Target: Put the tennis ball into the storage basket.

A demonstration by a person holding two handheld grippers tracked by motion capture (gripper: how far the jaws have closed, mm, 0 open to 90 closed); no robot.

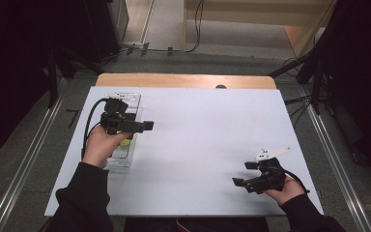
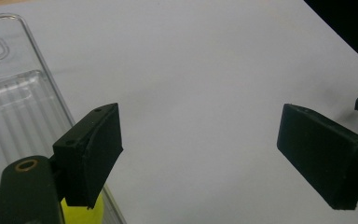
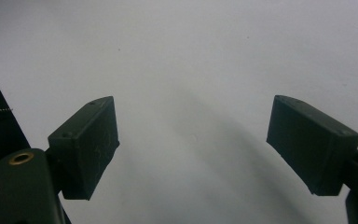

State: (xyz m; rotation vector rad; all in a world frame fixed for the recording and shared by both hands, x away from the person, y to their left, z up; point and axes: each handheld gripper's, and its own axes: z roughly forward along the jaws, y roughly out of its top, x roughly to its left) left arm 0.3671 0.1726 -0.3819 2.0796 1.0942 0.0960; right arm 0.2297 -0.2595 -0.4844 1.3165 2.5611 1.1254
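White table (image 1: 198,145), clear plastic tray (image 1: 125,126)

The table (image 1: 198,145) is covered by a smooth, matt white sheet, with a strip of bare light wood left showing at its far edge. The tray (image 2: 14,112) is formed from clear, glossy plastic, ribbed along its floor. A glossy yellow object (image 2: 81,212) is seen beside it. The left gripper (image 2: 200,154) and the right gripper (image 3: 193,149) are made of matt black plastic; 1 brass-coloured metal eyelet is set in each.
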